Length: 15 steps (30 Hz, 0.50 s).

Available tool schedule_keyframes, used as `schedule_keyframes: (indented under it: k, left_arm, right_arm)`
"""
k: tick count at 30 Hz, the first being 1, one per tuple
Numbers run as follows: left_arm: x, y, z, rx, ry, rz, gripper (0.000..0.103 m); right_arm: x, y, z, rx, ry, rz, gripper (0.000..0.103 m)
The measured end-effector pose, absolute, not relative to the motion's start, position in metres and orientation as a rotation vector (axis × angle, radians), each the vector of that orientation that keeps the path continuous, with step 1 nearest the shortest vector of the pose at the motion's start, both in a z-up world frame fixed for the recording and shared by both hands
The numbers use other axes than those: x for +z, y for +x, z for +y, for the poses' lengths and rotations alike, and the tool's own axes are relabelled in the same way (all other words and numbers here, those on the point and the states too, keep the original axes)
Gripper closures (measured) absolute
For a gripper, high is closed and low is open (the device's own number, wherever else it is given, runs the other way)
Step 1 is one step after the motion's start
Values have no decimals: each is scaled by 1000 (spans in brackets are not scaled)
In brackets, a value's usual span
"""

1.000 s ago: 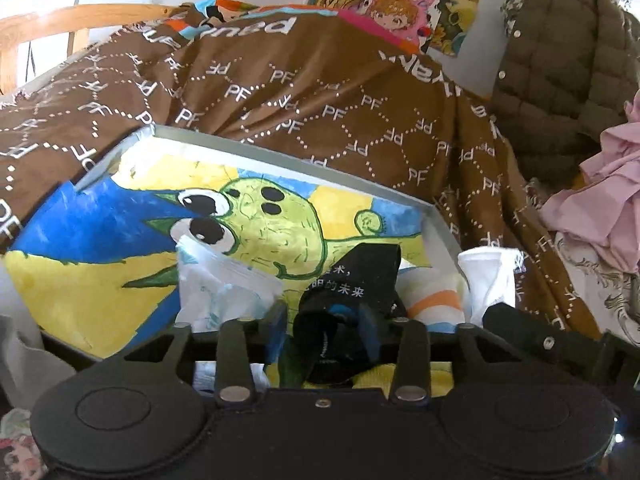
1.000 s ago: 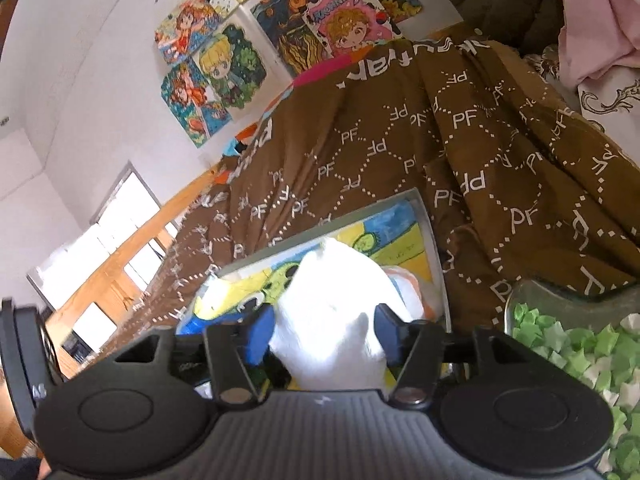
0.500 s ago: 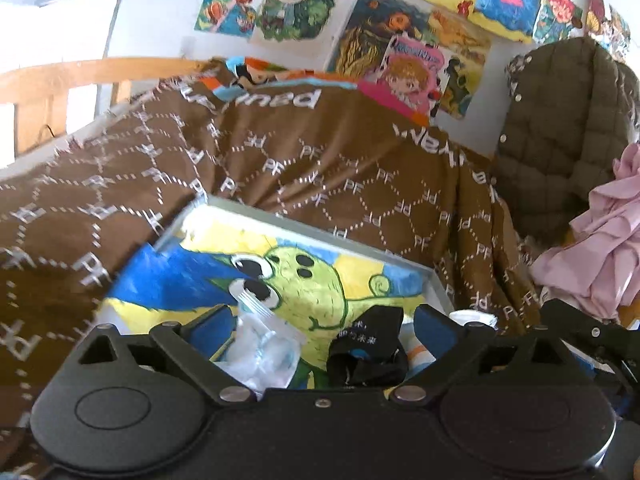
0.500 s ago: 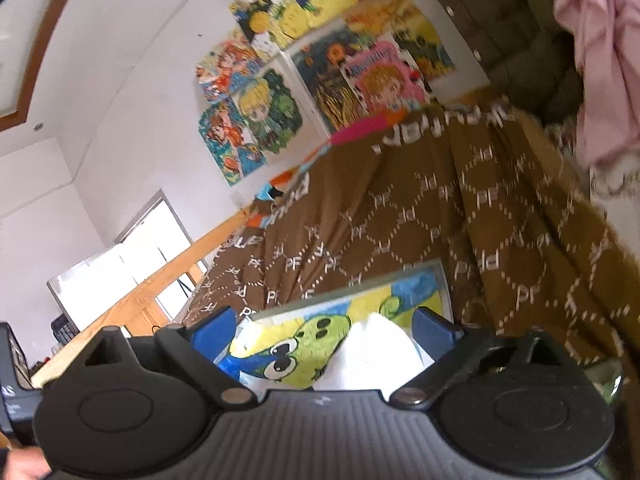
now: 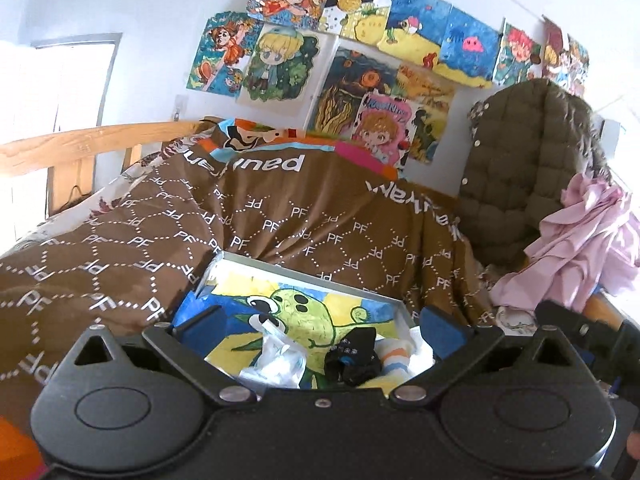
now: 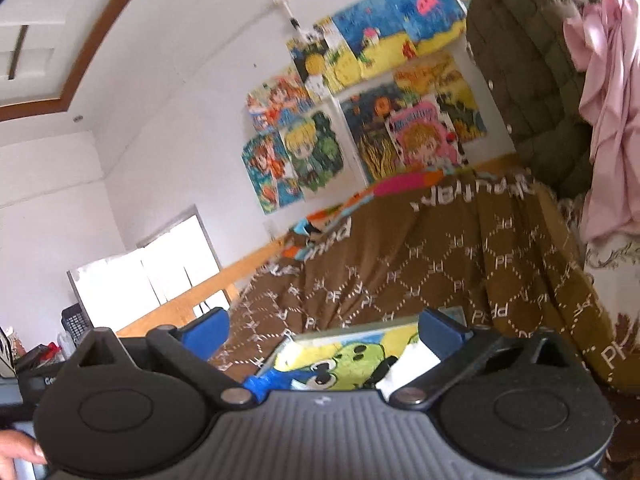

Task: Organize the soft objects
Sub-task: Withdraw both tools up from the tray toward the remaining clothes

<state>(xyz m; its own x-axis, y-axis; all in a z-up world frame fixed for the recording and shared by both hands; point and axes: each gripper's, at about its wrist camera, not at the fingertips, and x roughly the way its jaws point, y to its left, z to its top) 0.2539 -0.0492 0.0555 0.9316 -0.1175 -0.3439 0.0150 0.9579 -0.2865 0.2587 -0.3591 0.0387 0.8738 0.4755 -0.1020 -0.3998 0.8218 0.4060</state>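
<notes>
left gripper (image 5: pixel 320 330) and right gripper (image 6: pixel 322 334) both had jaws spread wide, gripping nothing. black sock (image 5: pixel 352 360), clear bag (image 5: pixel 276 360) and white sock (image 5: pixel 420 350) lay inside the tray (image 5: pixel 304 270), at its near end. tray sat on the brown blanket (image 5: pixel 280 224).

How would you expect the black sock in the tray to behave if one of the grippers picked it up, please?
The black sock lies bunched and creased, so it probably droops from a pinch. It looks thin, likely light. Being knit fabric, it should not slip easily, though it might drag the clear plastic bag beside it in the tray.
</notes>
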Motion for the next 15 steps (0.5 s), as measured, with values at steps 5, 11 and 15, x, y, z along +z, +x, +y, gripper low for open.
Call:
schedule_keyframes:
  k: [5,11,15]
  left_arm:
    - [60,216,-40,-75,-307,348,1]
    - [58,173,-34,-46,-312,347,1]
    - [55,148,-31,-36,-308,343,1]
  right_arm:
    - [44,223,-351,437,318,191,0]
    - [51,184,-329,392,214,190,0]
    - [47,160,-316,377,168,219,0]
